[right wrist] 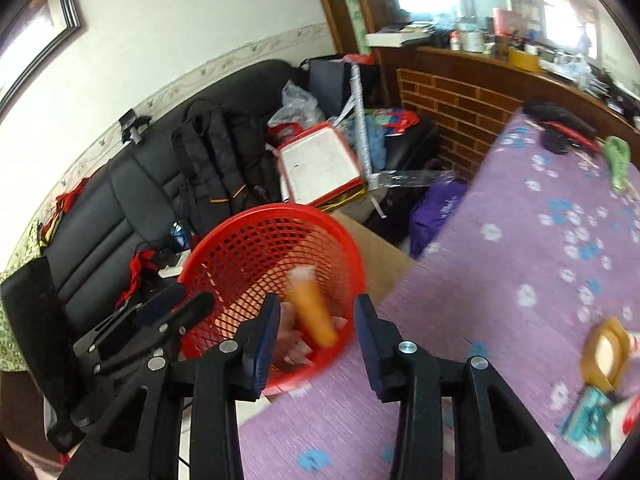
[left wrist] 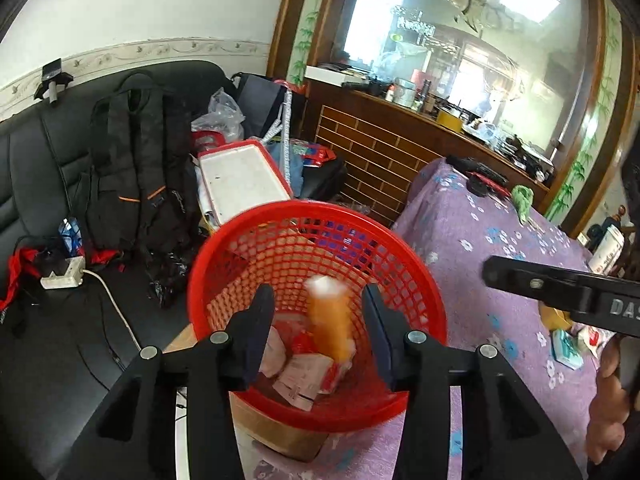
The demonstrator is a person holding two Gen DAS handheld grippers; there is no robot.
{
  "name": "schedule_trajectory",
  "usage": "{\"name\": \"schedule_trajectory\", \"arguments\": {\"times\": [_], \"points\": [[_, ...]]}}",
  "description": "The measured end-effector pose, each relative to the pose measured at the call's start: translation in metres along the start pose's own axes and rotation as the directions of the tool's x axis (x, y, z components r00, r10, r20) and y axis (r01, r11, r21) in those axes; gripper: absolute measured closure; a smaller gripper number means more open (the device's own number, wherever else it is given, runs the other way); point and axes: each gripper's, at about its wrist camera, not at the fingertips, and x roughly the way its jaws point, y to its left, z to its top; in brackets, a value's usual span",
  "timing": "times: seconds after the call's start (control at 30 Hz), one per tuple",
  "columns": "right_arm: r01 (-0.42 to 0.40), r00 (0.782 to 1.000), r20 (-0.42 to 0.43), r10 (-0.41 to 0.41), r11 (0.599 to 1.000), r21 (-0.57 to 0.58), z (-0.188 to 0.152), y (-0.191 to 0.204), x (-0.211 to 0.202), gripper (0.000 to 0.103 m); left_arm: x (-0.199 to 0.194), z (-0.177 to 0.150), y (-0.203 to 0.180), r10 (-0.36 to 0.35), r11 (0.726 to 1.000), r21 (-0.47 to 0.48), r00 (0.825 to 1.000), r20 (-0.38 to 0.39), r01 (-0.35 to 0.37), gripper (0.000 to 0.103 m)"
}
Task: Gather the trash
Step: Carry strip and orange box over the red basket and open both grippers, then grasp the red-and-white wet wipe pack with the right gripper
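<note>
One red mesh basket (left wrist: 316, 240) stands just off the edge of the bench (left wrist: 480, 240), which wears a purple flowered cloth. One orange tube with a white cap (left wrist: 330, 320), blurred, stands tilted inside the basket, cap toward twelve o'clock, above a few pink and red-white wrappers (left wrist: 304, 376) lying on the basket floor; their exact number cannot be told.

Two grippers are in play. In the left wrist view the left gripper (left wrist: 318, 340) has its jaws spread, with the tube showing between them but no pad touching it. In the right wrist view the right gripper (right wrist: 316, 344) is spread as well, with the same tube in the gap, untouched.

The left view alone shows the right gripper as one black bar entering from three o'clock, with part of a hand (left wrist: 612, 392) at four o'clock. It also shows the large mirror (left wrist: 460, 40) at one o'clock.

The right view alone shows the left gripper from the side at eight o'clock, beside the basket. It also shows a picture frame (right wrist: 52, 20) on the wall at ten o'clock and one yellow roll of tape (right wrist: 608, 350) on the bench at four o'clock.

Both views show one black backpack (left wrist: 132, 160) on the black sofa (left wrist: 40, 160) and one white tray with a red rim (left wrist: 244, 180) beyond the basket.
</note>
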Motion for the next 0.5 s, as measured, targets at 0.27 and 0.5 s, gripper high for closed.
{"name": "schedule_trajectory", "arguments": {"times": [0.27, 0.5], "points": [[0.071, 0.997, 0.009, -0.073, 0.99, 0.119, -0.066, -0.065, -0.064, 0.055, -0.008, -0.017, -0.066, -0.098, 0.988, 0.117, 0.995, -0.023, 0.1, 0.057], [0.109, 0.987, 0.075, -0.143, 0.934, 0.34, -0.12, -0.151, -0.14, 0.054, 0.001, -0.04, -0.137, -0.173, 0.957, 0.221, 0.98, -0.098, 0.191, 0.057]]}}
